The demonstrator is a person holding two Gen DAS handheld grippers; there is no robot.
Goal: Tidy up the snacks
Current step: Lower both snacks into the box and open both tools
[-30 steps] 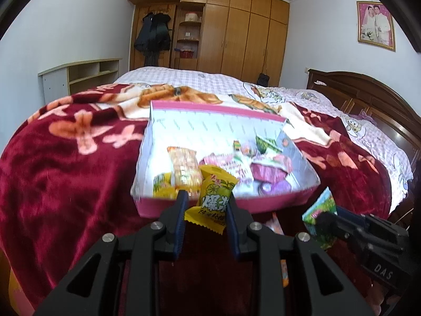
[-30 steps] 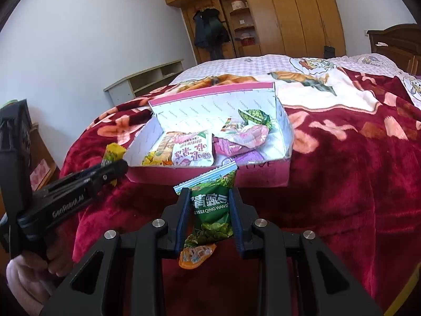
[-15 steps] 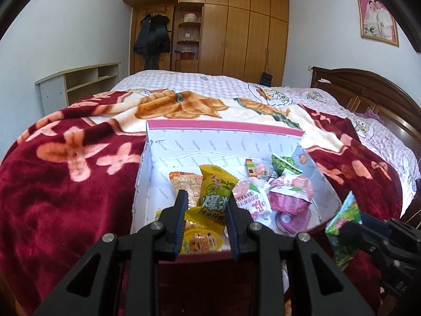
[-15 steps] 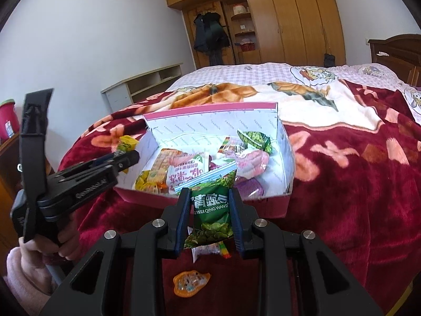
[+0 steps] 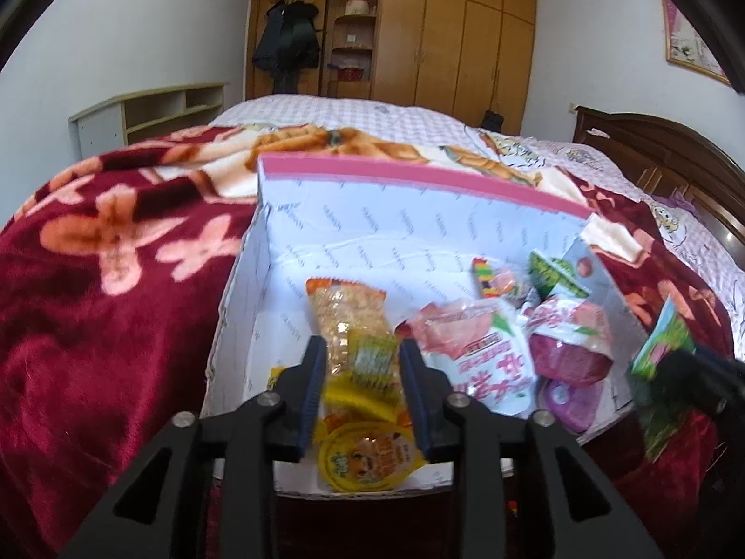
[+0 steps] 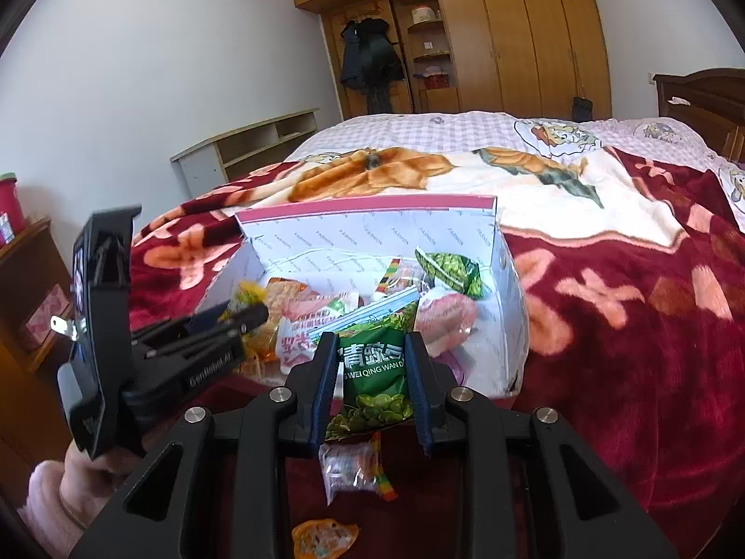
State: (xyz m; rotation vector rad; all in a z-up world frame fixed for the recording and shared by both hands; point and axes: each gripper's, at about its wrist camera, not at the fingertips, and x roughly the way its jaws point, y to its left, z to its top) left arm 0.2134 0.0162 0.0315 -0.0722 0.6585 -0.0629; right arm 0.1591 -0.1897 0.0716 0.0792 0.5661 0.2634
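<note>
A pink-rimmed white box (image 5: 354, 214) lies on the red blanket with several snack packets inside. My left gripper (image 5: 361, 363) is over the box's near left part, jaws parted, and the yellow snack packet (image 5: 370, 372) lies between them, tipped down onto the pile. My right gripper (image 6: 371, 358) is shut on a green pea packet (image 6: 372, 382) and holds it just before the box's front wall (image 6: 493, 372). The left gripper (image 6: 242, 321) also shows in the right wrist view, over the box's left side.
A clear candy packet (image 6: 356, 470) and an orange jelly cup (image 6: 323, 535) lie on the blanket in front of the box. A shelf unit (image 5: 153, 112) and wardrobe (image 5: 442, 37) stand beyond the bed. A wooden headboard (image 5: 675, 153) is at right.
Both grippers moved forward toward the box. My left gripper's jaws opened and the yellow packet dropped lower between them onto the snacks. The right keeps hold of the green packet.
</note>
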